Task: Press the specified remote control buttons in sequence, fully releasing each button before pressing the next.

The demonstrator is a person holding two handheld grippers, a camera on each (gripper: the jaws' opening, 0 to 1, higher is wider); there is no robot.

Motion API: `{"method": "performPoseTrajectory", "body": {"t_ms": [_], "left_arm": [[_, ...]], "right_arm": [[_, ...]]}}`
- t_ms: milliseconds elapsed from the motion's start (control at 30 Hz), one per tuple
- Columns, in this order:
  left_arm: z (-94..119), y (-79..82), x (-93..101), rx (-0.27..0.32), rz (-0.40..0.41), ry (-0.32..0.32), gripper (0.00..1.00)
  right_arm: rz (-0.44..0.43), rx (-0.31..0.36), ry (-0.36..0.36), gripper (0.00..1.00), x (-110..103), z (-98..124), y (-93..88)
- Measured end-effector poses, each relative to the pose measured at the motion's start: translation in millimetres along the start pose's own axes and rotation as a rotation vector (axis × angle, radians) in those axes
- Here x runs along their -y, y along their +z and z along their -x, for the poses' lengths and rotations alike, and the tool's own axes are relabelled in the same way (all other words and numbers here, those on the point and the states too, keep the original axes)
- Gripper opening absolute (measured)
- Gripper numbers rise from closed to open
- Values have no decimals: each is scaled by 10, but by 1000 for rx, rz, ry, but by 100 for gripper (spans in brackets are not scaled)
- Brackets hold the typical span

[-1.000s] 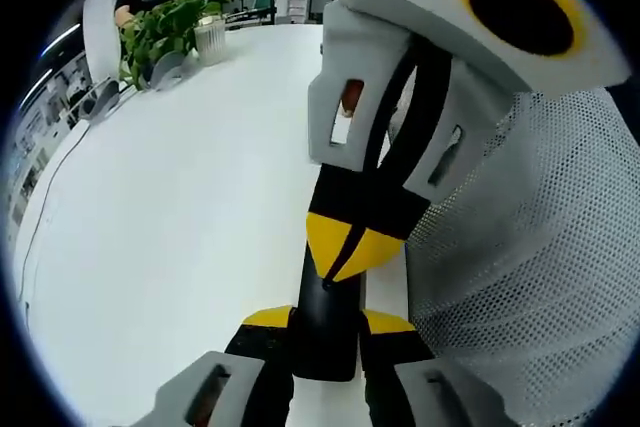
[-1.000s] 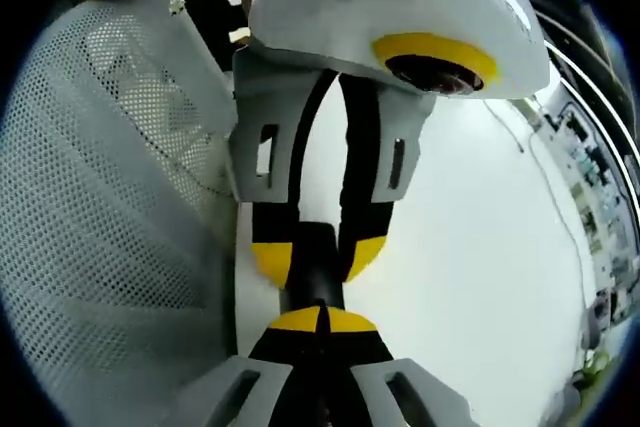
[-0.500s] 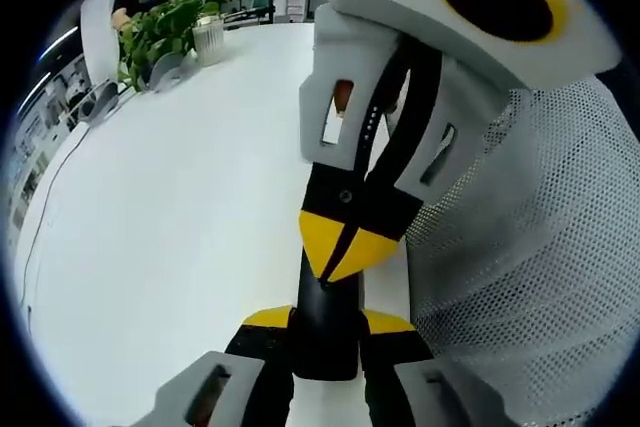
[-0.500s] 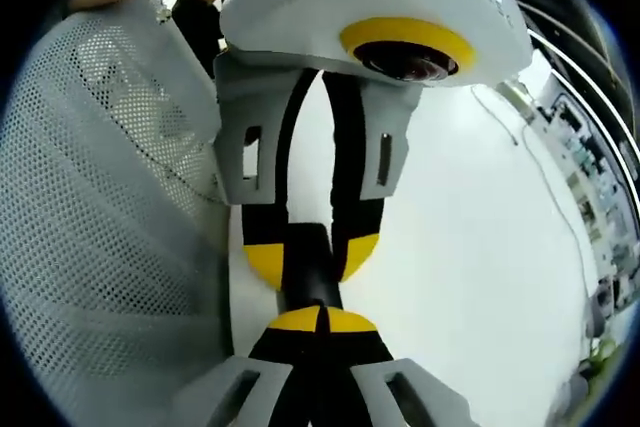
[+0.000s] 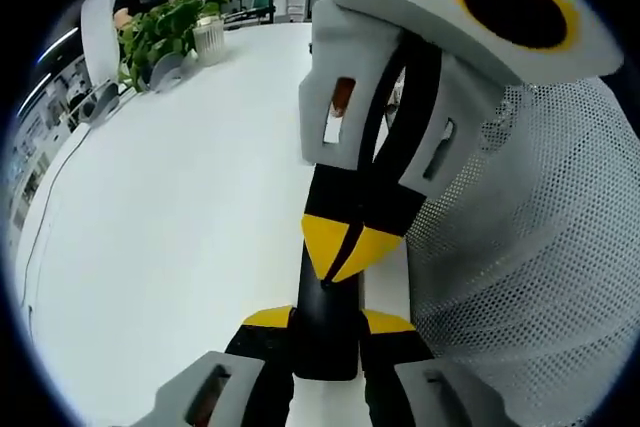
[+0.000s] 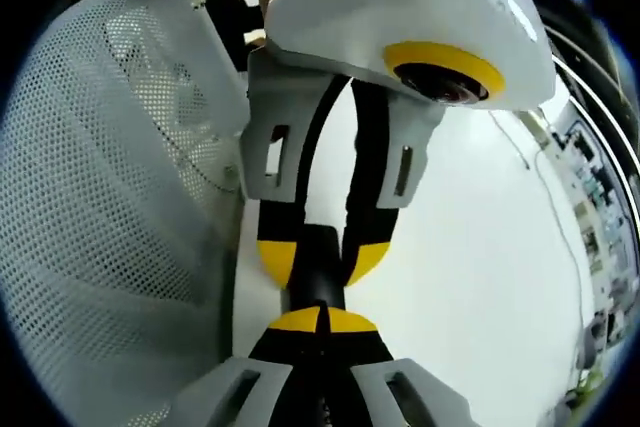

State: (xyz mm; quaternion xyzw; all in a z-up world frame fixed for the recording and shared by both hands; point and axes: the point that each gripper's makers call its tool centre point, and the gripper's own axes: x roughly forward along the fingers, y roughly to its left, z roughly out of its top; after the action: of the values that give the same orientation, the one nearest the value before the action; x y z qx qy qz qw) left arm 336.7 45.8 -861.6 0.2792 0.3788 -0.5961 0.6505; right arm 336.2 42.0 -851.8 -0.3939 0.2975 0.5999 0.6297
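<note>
slim black remote control (image 5: pixel 328 349) held off the white surface (image 5: pixel 180 207), its near end clamped between the yellow-tipped fingers of the left gripper (image 5: pixel 327 320); gripped this way, probably, to steady the body and turn the button face toward the other tool. right gripper (image 5: pixel 345 247) brought in from the upper right, fingers pressed together into a single yellow wedge, tip resting on the remote's face just ahead of the left fingers; judged to serve as a pressing point, though cannot tell whether a button is down. in the right gripper view, same arrangement reversed: right gripper (image 6: pixel 320 320) closed at the bottom, left gripper (image 6: pixel 320 259) straddling the remote opposite. both tools tilted steeply toward each other, nearly nose to nose. white mesh sleeve (image 5: pixel 520 267) alongside; green potted plant (image 5: pixel 160 32) at the far edge.
</note>
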Motion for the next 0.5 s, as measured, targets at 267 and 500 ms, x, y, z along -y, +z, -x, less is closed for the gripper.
{"method": "performPoseTrajectory", "body": {"t_ms": [267, 500], "left_arm": [[-1, -2, -4, -5, -10, 3, 25], [1, -2, -5, -5, -12, 5, 25]], "right_arm": [[19, -19, 5, 0, 13, 1, 3], [-16, 16, 29, 0, -15, -8, 35]]}}
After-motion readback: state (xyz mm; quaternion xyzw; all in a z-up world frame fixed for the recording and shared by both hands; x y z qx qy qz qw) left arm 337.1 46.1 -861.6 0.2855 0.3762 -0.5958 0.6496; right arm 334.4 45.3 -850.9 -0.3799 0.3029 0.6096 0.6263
